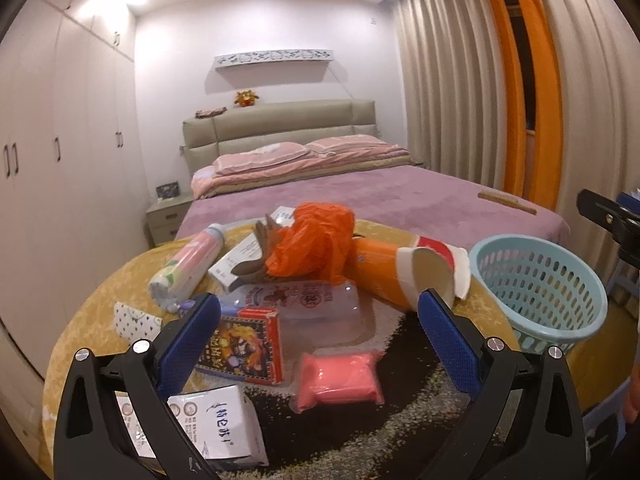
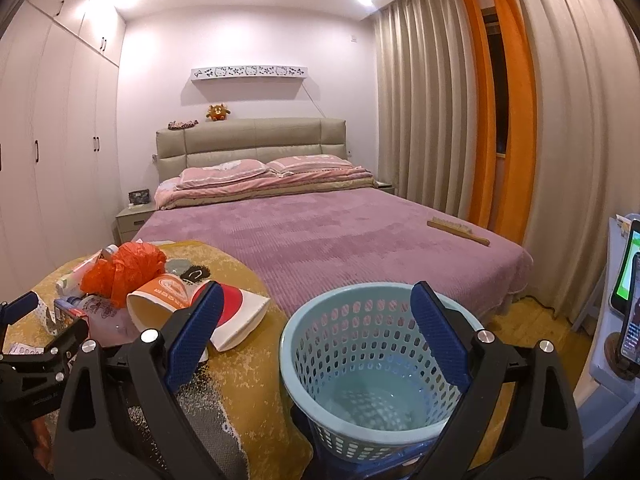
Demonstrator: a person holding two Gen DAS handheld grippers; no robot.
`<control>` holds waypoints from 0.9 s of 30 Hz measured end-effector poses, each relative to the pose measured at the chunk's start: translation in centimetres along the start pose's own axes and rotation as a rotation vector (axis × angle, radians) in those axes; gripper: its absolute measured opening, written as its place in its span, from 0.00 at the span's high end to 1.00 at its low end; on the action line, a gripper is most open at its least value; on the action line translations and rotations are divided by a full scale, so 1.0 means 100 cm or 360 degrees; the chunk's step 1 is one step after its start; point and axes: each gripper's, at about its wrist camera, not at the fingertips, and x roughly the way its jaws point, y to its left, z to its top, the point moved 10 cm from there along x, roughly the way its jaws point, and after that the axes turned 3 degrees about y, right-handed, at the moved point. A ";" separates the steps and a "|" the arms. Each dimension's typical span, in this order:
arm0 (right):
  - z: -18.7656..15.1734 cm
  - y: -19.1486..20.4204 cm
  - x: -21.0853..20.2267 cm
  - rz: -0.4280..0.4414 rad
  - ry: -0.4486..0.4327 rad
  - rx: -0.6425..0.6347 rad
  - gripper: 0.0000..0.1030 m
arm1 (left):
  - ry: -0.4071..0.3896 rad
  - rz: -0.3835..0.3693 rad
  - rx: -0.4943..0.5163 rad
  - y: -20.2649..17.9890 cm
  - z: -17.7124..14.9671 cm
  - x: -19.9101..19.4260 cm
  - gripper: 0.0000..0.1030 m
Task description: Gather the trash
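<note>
Trash lies on a round yellow-covered table (image 1: 96, 304): a crumpled orange plastic bag (image 1: 316, 240), an orange paper cup (image 1: 400, 276) on its side, a clear flattened bottle (image 1: 312, 304), a red printed box (image 1: 244, 344), a pink packet (image 1: 340, 376), a white carton (image 1: 216, 420) and a pastel bottle (image 1: 188, 268). My left gripper (image 1: 316, 320) is open and empty above the red box and pink packet. A light blue perforated basket (image 2: 376, 368) stands at the table's right edge, empty. My right gripper (image 2: 316, 316) is open and empty just above the basket's rim.
A bed with a purple cover (image 2: 320, 240) lies beyond the table, with a wooden brush (image 2: 458, 232) on it. Wardrobes (image 1: 60, 140) line the left wall. Curtains (image 2: 440, 120) hang at the right. Phones on a stand (image 2: 628, 280) are at the far right.
</note>
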 end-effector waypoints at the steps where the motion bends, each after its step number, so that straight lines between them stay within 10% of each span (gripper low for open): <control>1: 0.001 -0.001 0.000 0.0005 -0.0006 0.0003 0.13 | 0.0000 -0.0002 0.0007 -0.002 0.001 -0.001 0.07; 27: 0.013 -0.011 -0.010 0.0045 -0.0035 0.0030 0.23 | -0.0018 -0.0002 -0.0181 0.042 0.027 -0.022 0.07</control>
